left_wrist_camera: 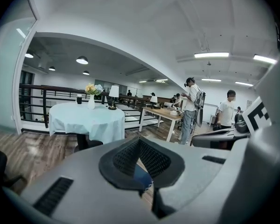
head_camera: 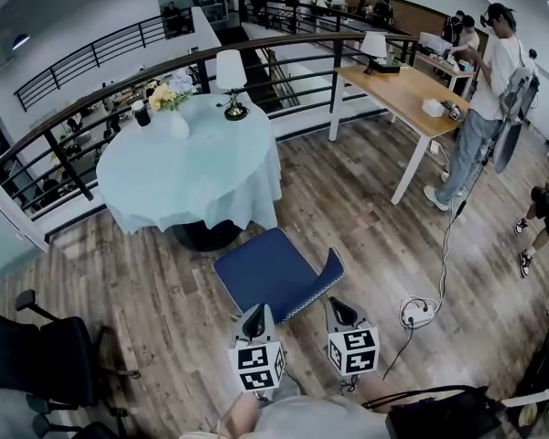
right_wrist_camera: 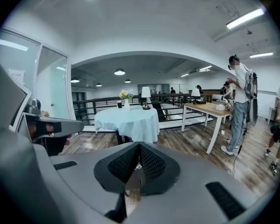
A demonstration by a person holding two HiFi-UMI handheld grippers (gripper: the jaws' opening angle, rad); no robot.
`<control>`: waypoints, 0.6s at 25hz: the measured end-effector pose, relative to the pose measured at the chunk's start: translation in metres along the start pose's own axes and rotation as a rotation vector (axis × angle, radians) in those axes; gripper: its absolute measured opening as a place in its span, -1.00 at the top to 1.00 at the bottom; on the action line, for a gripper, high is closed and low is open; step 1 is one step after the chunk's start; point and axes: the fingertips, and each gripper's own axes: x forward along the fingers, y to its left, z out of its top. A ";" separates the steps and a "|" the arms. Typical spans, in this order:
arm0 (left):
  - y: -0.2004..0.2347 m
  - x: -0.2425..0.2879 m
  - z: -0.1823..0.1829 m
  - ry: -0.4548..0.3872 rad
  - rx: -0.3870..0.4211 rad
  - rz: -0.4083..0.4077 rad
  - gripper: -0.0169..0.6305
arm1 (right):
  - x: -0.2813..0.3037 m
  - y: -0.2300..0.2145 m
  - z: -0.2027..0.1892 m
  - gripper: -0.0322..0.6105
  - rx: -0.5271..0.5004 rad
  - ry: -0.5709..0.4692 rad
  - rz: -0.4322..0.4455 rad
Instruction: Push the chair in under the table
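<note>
A blue padded chair stands on the wood floor a little short of the round table, which has a pale blue cloth over it. My left gripper and right gripper are side by side at the chair's near edge, pointing toward the table. Both are shut with nothing between the pads. In the left gripper view a strip of the blue chair shows just below the shut left gripper, and the table lies ahead. The right gripper view shows the shut right gripper with the table beyond.
A vase of flowers, a lamp and a dark cup stand on the table. A railing curves behind it. A wooden desk and a standing person are at right. A power strip with its cable lies on the floor. A black office chair is at left.
</note>
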 end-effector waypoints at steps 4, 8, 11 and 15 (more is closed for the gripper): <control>0.014 0.017 0.007 0.006 -0.001 0.002 0.96 | 0.025 0.004 0.009 0.85 -0.008 0.007 0.014; 0.030 0.031 0.015 0.011 -0.004 0.006 0.96 | 0.048 0.011 0.021 0.85 -0.021 0.014 0.027; 0.042 0.039 0.020 0.012 -0.015 0.012 0.96 | 0.063 0.020 0.031 0.85 -0.039 0.014 0.041; 0.057 0.049 0.029 0.000 -0.032 0.019 0.96 | 0.081 0.030 0.046 0.85 -0.060 0.011 0.061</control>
